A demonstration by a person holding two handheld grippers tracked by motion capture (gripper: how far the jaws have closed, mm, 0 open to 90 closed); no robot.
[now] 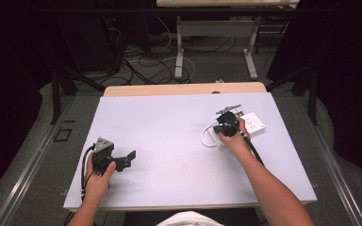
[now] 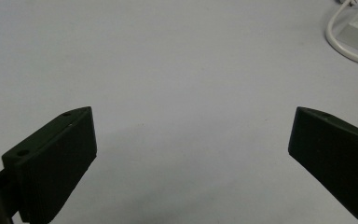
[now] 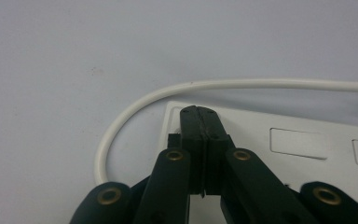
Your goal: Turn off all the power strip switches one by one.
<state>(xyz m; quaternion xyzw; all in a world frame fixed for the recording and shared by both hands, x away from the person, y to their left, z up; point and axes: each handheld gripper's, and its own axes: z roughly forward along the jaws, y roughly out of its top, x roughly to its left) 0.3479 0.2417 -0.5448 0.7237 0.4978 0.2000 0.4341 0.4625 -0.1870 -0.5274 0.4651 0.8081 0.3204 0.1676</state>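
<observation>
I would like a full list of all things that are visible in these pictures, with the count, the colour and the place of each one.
table: one, pale grey top, centre of the high view.
power strip: one, white, right side of the table, under the right gripper.
cord: one, white, curving off the power strip toward the left.
second table: one, light top on grey legs, on the floor beyond.
cables: several, black and white, on the floor beyond the table.
left gripper: one, black, jaws wide apart over bare table.
right gripper: one, black, jaws together over the power strip.
hands: two, one on each gripper.
</observation>
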